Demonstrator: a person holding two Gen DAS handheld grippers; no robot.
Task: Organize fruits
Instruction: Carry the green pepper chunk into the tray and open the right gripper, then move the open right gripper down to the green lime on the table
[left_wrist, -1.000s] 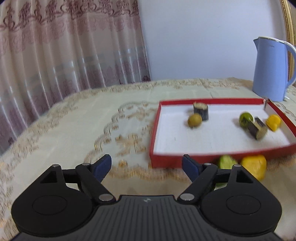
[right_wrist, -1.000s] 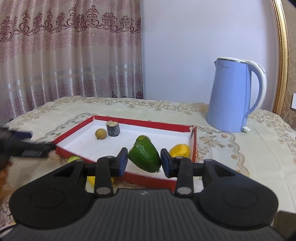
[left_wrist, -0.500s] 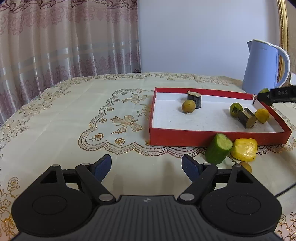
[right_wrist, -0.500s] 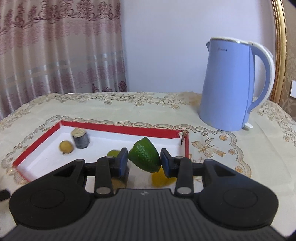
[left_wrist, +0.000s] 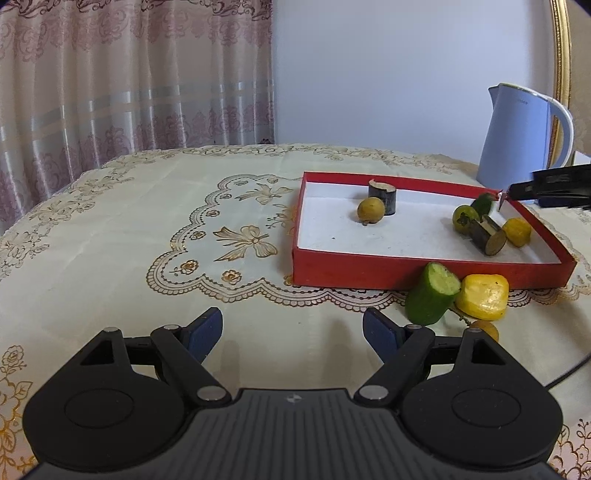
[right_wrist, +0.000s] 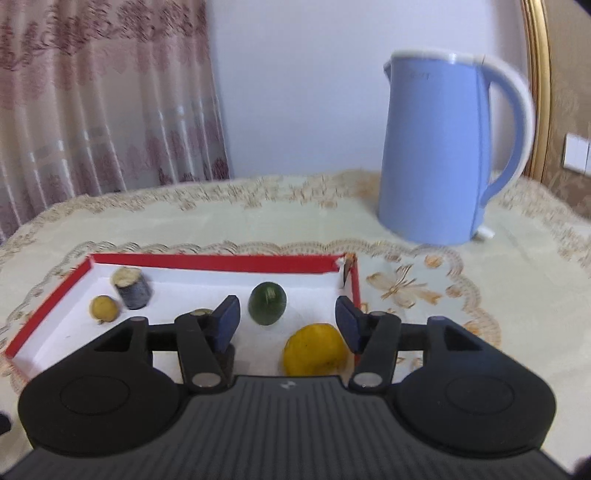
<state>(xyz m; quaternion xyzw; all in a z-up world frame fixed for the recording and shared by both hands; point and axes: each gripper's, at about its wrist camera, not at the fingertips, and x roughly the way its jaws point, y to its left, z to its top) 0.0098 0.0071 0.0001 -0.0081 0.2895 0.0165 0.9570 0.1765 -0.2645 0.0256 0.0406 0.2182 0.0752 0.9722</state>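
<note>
My left gripper (left_wrist: 292, 326) hangs wide and empty, the cucumber piece (left_wrist: 432, 293) just ahead-right. My right gripper (right_wrist: 287, 322) has just been opening, the green fruit (right_wrist: 267, 302) free in the red tray (right_wrist: 221, 263); I'd withdraw straight.

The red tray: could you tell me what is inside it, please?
Inside the red tray: a brown fruit, two dark stubs, two green fruits, a yellow piece. Its near wall hides some floor.

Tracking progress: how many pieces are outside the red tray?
3: cucumber chunk against the tray's near wall; yellow piece beside it; small round fruit in front, partly behind the left tongs. Others may be hidden.
</note>
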